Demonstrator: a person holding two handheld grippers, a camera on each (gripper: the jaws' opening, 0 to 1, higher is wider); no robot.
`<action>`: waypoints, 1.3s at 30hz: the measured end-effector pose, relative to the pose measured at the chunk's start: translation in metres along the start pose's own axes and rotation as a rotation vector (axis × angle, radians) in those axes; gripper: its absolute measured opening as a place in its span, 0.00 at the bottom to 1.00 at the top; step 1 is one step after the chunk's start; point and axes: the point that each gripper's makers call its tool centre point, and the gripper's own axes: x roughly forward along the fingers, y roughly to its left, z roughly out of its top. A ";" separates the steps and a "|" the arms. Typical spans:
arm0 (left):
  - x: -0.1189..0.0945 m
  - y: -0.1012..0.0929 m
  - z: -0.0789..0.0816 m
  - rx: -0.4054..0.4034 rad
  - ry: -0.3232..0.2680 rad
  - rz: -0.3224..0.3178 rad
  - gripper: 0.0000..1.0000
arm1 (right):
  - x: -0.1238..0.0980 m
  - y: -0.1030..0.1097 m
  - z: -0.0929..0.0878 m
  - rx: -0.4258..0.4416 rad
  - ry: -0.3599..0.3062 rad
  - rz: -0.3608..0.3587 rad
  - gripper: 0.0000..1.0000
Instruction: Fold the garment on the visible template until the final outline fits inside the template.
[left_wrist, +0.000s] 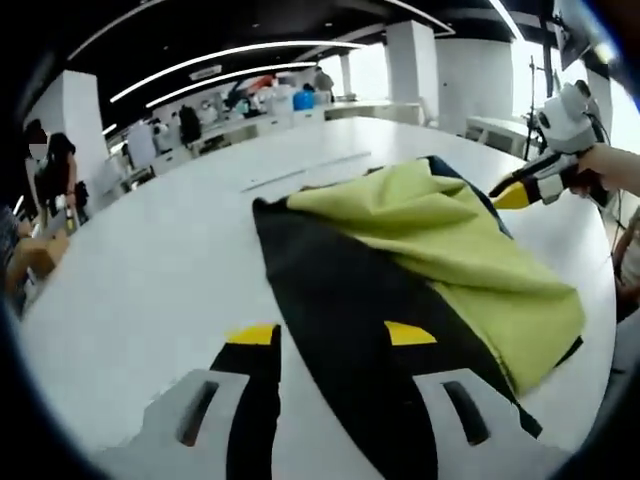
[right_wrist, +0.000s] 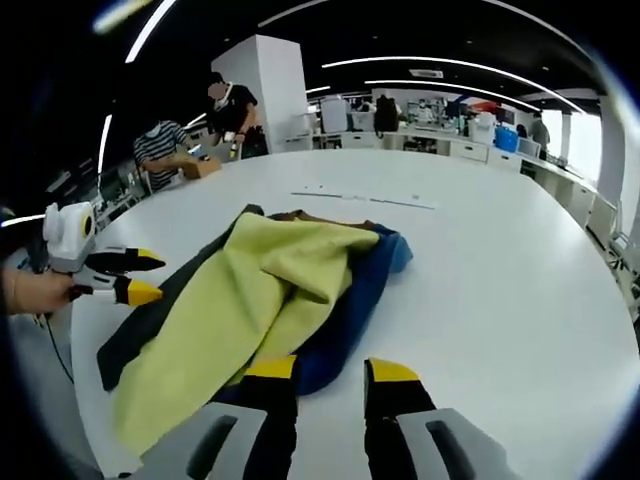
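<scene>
Lying rumpled on the broad white round-edged table (left_wrist: 150, 290), a soft fabric garment in yellow-green, black and blue (left_wrist: 420, 270) spreads across the centre and right of the left gripper view. Showing as a wide yellow-green panel over a black layer there, with a sliver of blue at the upper edge. Running down toward the bottom of that frame, the black part passes between the left gripper (left_wrist: 330, 335), whose yellow-tipped black-and-grey jaws stand apart, released, one on either side of the cloth; cannot tell whether either tip touches it. Entering at the upper right of the same view, the right gripper (left_wrist: 515, 195) in a person's hand (left_wrist: 600, 170), its yellow tip just at the far edge of the garment.

Stretching diagonally from centre to lower left in the right gripper view, the same garment (right_wrist: 260, 300): yellow-green on top, blue along the right side, dark cloth along the left. Rising from the bottom of that frame, the right gripper (right_wrist: 330, 372), jaws parted, nothing between them, tips just beside the near blue edge. Hovering at the left edge, the left gripper (right_wrist: 140, 277), jaws spread, close to the dark edge of the cloth.

Marking the white tabletop beyond the garment, faint thin lines (right_wrist: 365, 198), too slight to read as a full outline. Standing in the background, people (right_wrist: 230, 110) at distant benches, white pillars, and long ceiling light strips.
</scene>
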 end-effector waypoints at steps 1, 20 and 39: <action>0.000 0.000 -0.001 0.009 -0.001 -0.001 0.28 | 0.000 0.000 -0.001 0.003 -0.001 -0.003 0.20; 0.006 0.005 -0.011 -0.191 0.050 0.083 0.22 | 0.009 0.007 -0.012 0.049 -0.014 -0.054 0.04; 0.005 -0.001 -0.004 -0.264 0.071 0.115 0.00 | 0.011 0.006 -0.012 0.039 0.001 -0.058 0.00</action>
